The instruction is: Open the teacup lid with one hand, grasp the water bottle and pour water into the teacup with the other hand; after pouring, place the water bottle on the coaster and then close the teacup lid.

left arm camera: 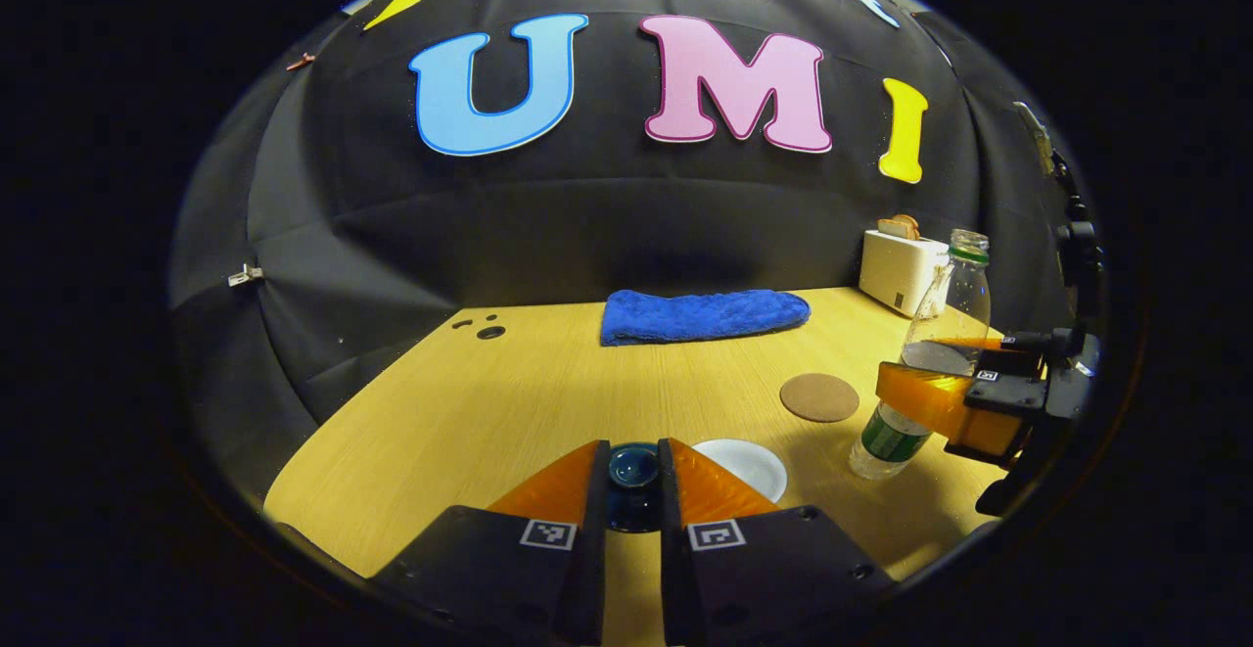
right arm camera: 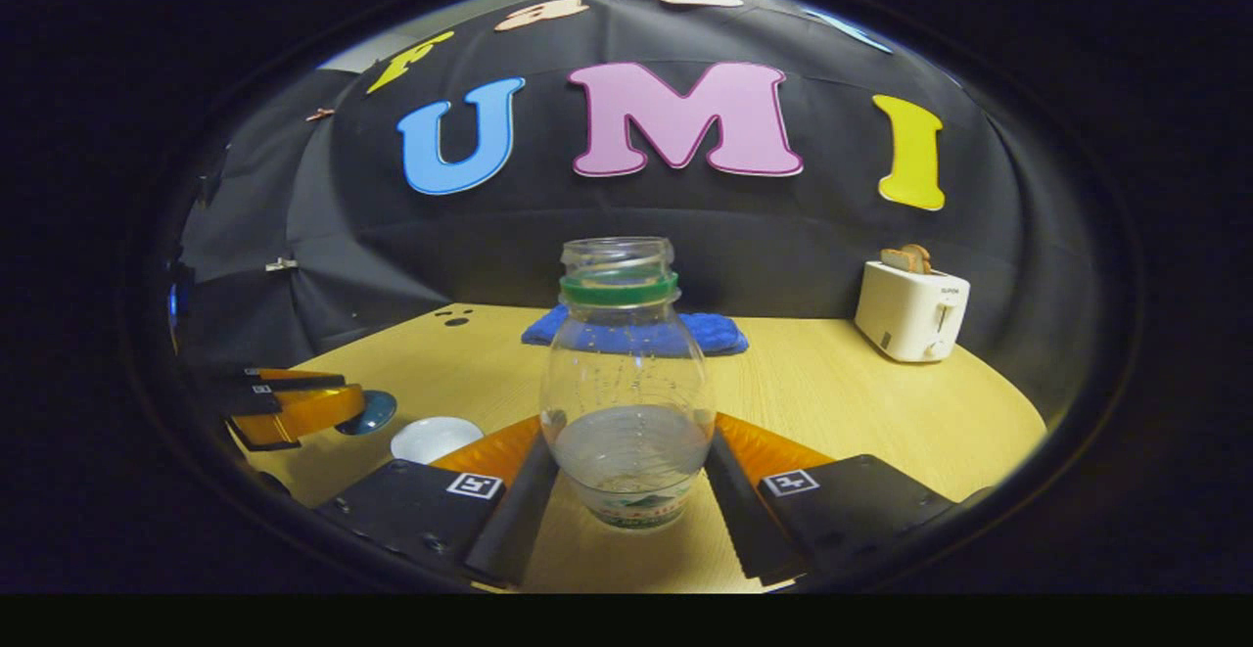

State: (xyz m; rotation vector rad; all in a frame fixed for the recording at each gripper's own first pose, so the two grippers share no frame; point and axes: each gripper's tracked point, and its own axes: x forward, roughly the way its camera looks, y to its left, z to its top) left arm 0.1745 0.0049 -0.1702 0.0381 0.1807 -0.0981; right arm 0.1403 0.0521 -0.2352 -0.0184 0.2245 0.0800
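Note:
In the left gripper view, my left gripper [left arm camera: 633,453] is shut on the knob of the dark blue teacup lid [left arm camera: 632,505], held off the cup. Just to its right, the white teacup [left arm camera: 744,467] stands uncovered on the table. The round brown coaster [left arm camera: 819,397] lies bare beyond the cup. My right gripper [left arm camera: 930,394] is shut on the clear, uncapped water bottle [left arm camera: 954,319], which leans slightly and is partly filled. In the right gripper view, the bottle [right arm camera: 626,373] sits between my right gripper [right arm camera: 626,456] fingers. At far left, the left gripper [right arm camera: 348,408] holds the lid [right arm camera: 372,414] beside the teacup [right arm camera: 436,439].
A folded blue towel [left arm camera: 705,316] lies at the back of the wooden table [left arm camera: 548,383]. A white toaster [left arm camera: 901,270] with toast stands at the back right corner. Small dark holes [left arm camera: 487,330] mark the tabletop at back left.

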